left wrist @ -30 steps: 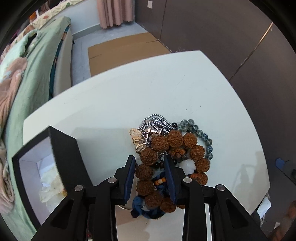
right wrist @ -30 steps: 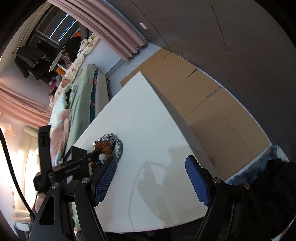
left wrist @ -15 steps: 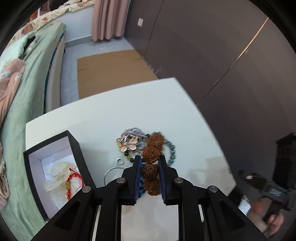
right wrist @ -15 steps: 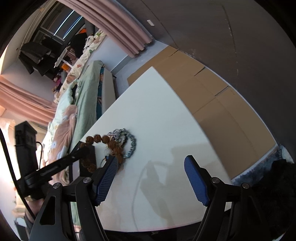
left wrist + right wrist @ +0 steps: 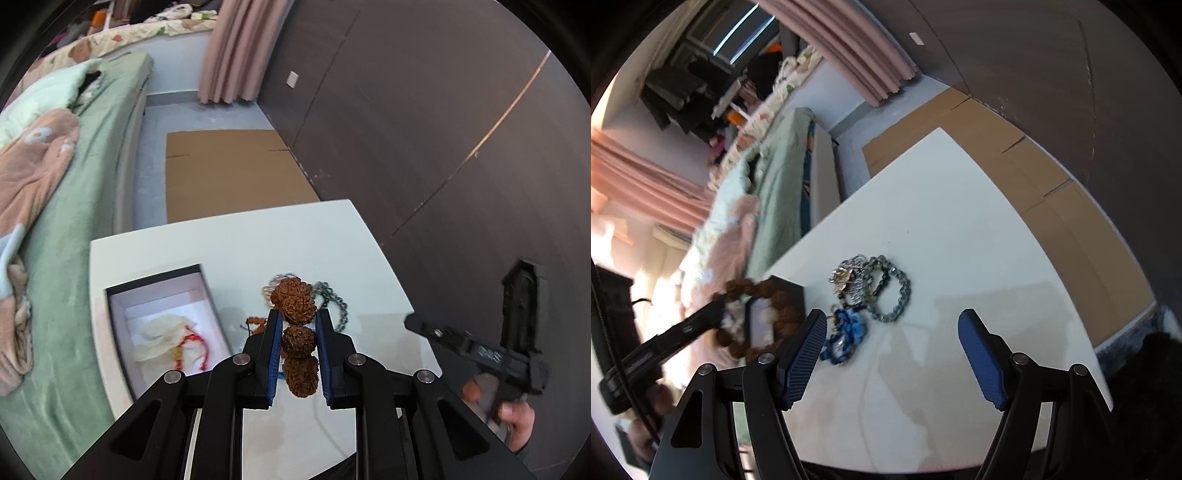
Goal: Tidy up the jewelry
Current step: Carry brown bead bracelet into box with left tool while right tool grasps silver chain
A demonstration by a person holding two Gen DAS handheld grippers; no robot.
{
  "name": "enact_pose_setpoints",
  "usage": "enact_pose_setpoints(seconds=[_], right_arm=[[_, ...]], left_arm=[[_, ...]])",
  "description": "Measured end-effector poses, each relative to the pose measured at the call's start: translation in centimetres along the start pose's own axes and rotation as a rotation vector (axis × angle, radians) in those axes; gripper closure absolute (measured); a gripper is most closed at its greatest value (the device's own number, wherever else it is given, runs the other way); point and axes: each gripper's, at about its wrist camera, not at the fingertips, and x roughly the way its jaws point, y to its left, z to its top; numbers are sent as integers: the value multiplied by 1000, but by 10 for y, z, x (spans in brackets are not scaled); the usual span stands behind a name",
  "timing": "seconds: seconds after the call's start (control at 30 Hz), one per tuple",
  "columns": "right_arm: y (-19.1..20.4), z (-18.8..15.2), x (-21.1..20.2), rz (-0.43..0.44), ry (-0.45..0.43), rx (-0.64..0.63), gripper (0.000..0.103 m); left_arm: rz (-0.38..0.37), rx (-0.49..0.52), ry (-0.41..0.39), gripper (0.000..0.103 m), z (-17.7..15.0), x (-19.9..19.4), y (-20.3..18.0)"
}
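Observation:
My left gripper [image 5: 298,325] is shut on a bracelet of big brown knobbly beads [image 5: 297,341] and holds it in the air above the white table [image 5: 236,243]. The bracelet hangs as a ring in the right wrist view [image 5: 783,297], over the open black jewelry box [image 5: 122,332]. The box holds a white pouch and a red string bracelet [image 5: 192,341]. A pile of jewelry stays on the table: a grey bead bracelet [image 5: 899,291], silver chains [image 5: 849,273] and a blue piece [image 5: 849,328]. My right gripper [image 5: 892,330] is open and empty above the table.
A bed with green and pink bedding [image 5: 55,184] runs along the table's left side. Flat cardboard [image 5: 229,166] lies on the floor beyond the table. A dark wall [image 5: 443,129] stands to the right. The right gripper's body and the hand show in the left wrist view [image 5: 491,354].
My left gripper shut on the brown bead bracelet, lifted it off the pile and carried it up and toward the box. The right gripper stayed open and shifted slightly.

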Motion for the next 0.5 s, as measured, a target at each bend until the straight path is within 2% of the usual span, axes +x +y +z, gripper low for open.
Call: enact_pose_setpoints(seconds=[0.1, 0.27, 0.43, 0.5], right_arm=[[6, 13, 17, -40, 54, -19, 38], [14, 25, 41, -98, 112, -43, 43], [17, 29, 71, -177, 192, -64, 58], [19, 30, 79, -205, 210, -76, 59]], left_arm=[[14, -16, -19, 84, 1, -11, 10], [32, -48, -64, 84, -1, -29, 28], [54, -69, -99, 84, -3, -44, 47], [57, -82, -106, 84, -4, -49, 55]])
